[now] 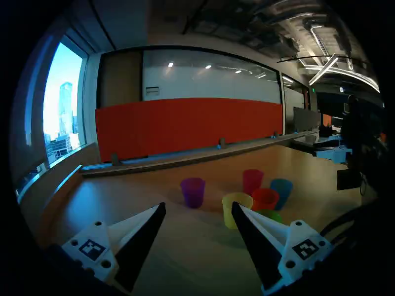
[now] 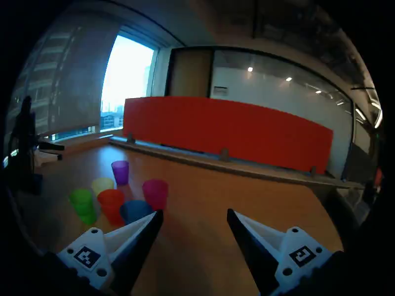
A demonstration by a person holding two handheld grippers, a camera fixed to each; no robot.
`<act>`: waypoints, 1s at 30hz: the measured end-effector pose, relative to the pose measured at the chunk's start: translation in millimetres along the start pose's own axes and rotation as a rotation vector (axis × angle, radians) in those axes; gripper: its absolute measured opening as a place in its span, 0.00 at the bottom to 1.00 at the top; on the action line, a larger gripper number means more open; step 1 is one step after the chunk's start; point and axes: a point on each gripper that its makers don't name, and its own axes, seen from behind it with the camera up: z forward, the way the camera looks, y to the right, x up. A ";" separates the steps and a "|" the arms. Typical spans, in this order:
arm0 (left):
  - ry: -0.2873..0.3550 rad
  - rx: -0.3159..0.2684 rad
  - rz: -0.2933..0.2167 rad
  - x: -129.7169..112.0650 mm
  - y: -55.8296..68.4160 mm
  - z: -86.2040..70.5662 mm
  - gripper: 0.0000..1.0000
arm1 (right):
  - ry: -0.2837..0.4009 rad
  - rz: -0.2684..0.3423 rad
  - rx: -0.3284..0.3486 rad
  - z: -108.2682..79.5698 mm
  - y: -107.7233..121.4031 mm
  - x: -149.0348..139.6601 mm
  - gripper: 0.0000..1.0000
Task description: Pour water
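Note:
Several coloured plastic cups stand together on a wooden table [image 1: 207, 246]. In the left gripper view I see a purple cup [image 1: 192, 192], a yellow cup [image 1: 232, 208], an orange cup [image 1: 265, 199], a pink cup [image 1: 252, 180], a blue cup [image 1: 283, 191] and part of a green cup [image 1: 270, 215]. My left gripper [image 1: 197, 211] hangs open just short of them. In the right gripper view the same cluster lies to the left: purple cup [image 2: 120, 172], yellow cup [image 2: 102, 185], green cup [image 2: 82, 204], orange cup [image 2: 111, 205], blue cup [image 2: 134, 210], pink cup [image 2: 155, 193]. My right gripper [image 2: 194, 215] is open, holding nothing.
An orange partition [image 1: 187, 124] runs along the table's far edge, with a glass wall behind it. A bright window [image 1: 61, 118] is at the left. Dark equipment [image 1: 363, 143] stands at the right of the left gripper view, and a dark stand [image 2: 22, 143] at the left of the right gripper view.

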 end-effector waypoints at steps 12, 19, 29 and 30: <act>0.136 0.138 -0.101 23.6 -10.2 -2.0 0.99 | 0.171 0.073 -0.177 -13.8 38.6 32.6 1.00; 0.176 0.214 -0.095 24.7 -19.4 -5.9 0.99 | 0.230 0.063 -0.226 -22.8 45.0 35.6 1.00; 0.196 0.272 -0.114 14.3 -22.7 -3.1 0.99 | 0.254 0.073 -0.238 -21.7 41.5 31.2 1.00; 0.201 0.278 -0.109 14.8 -22.3 -2.6 0.99 | 0.248 0.080 -0.237 -20.1 41.2 29.3 1.00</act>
